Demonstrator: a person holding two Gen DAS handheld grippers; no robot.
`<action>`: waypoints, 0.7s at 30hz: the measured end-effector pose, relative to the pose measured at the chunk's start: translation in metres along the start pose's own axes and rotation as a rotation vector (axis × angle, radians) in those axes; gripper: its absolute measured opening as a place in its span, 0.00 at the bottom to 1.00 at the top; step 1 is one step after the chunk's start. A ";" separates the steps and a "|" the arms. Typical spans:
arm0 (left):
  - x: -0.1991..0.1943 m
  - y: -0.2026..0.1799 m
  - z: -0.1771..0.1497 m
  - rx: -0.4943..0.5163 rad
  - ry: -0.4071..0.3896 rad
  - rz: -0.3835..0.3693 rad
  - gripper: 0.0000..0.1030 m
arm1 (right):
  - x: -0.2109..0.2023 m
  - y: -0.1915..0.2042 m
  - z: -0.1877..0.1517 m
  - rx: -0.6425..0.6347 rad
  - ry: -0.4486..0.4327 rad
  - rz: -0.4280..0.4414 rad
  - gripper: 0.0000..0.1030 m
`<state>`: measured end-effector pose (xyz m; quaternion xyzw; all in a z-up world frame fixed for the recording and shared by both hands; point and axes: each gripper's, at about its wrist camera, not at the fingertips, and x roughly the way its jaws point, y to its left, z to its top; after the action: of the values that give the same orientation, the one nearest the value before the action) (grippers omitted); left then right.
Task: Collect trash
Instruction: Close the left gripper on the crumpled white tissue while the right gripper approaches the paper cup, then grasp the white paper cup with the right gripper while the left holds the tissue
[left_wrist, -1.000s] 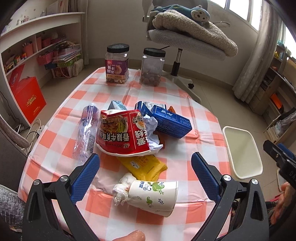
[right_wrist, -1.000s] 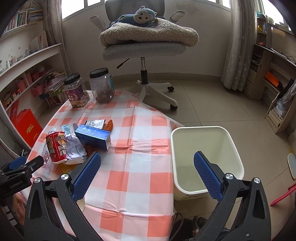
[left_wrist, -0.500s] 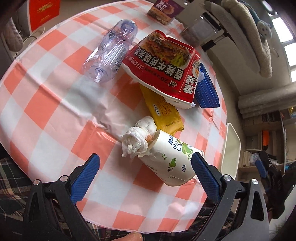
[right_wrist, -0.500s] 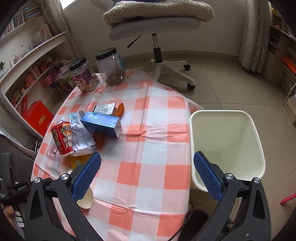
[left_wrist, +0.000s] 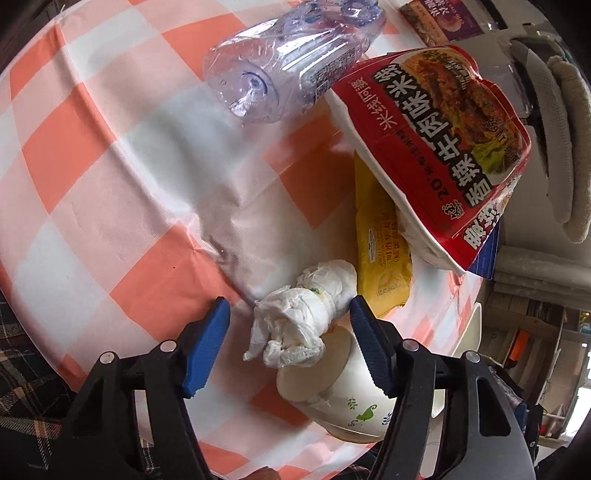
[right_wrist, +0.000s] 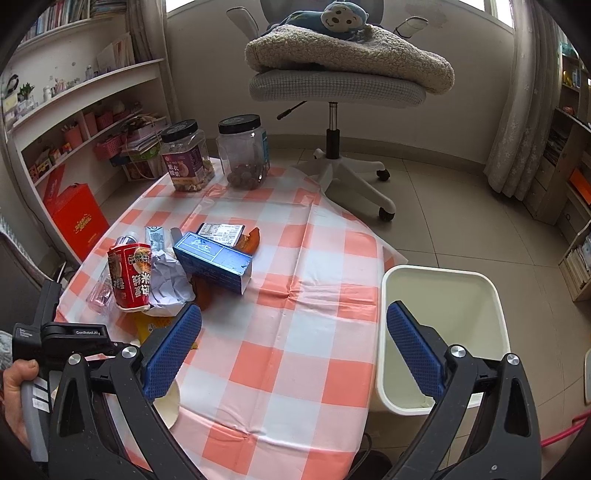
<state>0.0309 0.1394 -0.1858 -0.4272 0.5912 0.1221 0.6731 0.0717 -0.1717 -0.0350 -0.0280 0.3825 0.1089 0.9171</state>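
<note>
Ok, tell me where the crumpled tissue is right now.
In the left wrist view the crumpled tissue lies low and central, between the open fingers of the left hand-held gripper, at the mouth of the tipped paper cup, beside the yellow packet.

My right finger covers part of the paper cup (left_wrist: 343, 402), and the tissue wad (left_wrist: 299, 325) plugs its mouth. The yellow packet (left_wrist: 382, 258) runs under the red noodle bag (left_wrist: 439, 147). The bottle (left_wrist: 295, 59) is cut by the top edge.
</note>
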 end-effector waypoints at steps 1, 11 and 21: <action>0.000 -0.005 -0.001 0.028 0.010 -0.001 0.48 | 0.002 0.003 -0.001 -0.022 0.003 0.005 0.93; -0.060 -0.039 -0.007 0.322 -0.128 0.088 0.40 | 0.013 0.065 -0.015 -0.300 0.043 0.174 0.93; -0.121 -0.060 0.015 0.536 -0.338 0.106 0.40 | 0.034 0.166 -0.080 -0.813 0.154 0.243 0.85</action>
<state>0.0489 0.1553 -0.0522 -0.1770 0.5038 0.0662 0.8429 0.0029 -0.0148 -0.1101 -0.3500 0.3765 0.3555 0.7806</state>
